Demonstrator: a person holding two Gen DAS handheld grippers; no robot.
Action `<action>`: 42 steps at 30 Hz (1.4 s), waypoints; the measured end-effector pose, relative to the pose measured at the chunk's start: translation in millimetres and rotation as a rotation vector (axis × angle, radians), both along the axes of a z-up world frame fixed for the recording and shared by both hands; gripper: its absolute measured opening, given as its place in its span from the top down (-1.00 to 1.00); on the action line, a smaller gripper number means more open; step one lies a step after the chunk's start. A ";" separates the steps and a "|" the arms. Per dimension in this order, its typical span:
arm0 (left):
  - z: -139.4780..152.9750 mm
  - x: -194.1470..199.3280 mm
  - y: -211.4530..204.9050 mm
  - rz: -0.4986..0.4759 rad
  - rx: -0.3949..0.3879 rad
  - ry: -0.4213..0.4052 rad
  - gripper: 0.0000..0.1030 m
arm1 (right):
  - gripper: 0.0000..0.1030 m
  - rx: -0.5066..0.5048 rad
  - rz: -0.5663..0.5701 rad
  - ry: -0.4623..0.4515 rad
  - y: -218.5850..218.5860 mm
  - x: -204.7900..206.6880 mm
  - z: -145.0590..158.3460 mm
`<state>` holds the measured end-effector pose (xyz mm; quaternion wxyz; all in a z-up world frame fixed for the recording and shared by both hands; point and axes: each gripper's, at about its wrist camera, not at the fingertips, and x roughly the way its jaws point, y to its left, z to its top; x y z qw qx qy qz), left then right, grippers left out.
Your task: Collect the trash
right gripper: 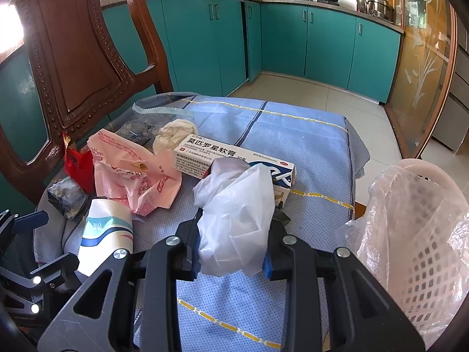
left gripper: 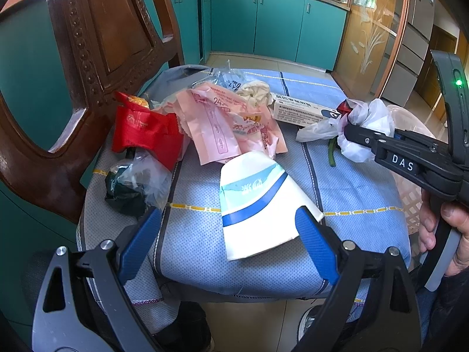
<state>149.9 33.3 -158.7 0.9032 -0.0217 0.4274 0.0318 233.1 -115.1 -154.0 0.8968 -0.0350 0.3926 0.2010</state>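
Trash lies on a blue chair cushion (left gripper: 351,187). My left gripper (left gripper: 228,217) is open low over the front of the cushion. The wide end of a flattened white-and-blue paper cup (left gripper: 258,202) lies between its blue fingers, and the pads do not press on it. My right gripper (right gripper: 237,220) is shut on a crumpled white plastic bag (right gripper: 234,205), held just above the cushion. In the left wrist view that right gripper (left gripper: 347,130) comes in from the right with the white plastic bag (left gripper: 366,120) at its tip.
Also on the cushion are a pink wrapper (left gripper: 222,123), a red packet (left gripper: 140,129), a dark bundle in clear plastic (left gripper: 132,184), an ointment box (right gripper: 222,155), a crumpled tissue (right gripper: 173,135) and a green stalk (left gripper: 331,152). A lined pink basket (right gripper: 422,249) stands right of the chair. A carved chair back (left gripper: 96,29) rises at the left.
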 end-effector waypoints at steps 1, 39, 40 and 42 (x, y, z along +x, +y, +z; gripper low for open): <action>0.1 0.2 0.4 0.000 0.000 0.000 -0.79 | 0.39 -0.001 0.000 0.000 0.2 -0.1 0.0; -2.9 -0.2 -3.3 -0.004 -0.002 0.006 -0.79 | 0.39 -0.018 0.002 -0.003 2.7 -1.0 -2.9; -2.8 -0.2 -3.2 -0.004 -0.002 0.007 -0.80 | 0.39 -0.018 0.002 -0.003 2.8 -1.0 -3.0; -2.6 -0.3 -3.6 -0.004 -0.003 0.006 -0.80 | 0.39 -0.018 0.002 -0.003 2.9 -1.0 -3.1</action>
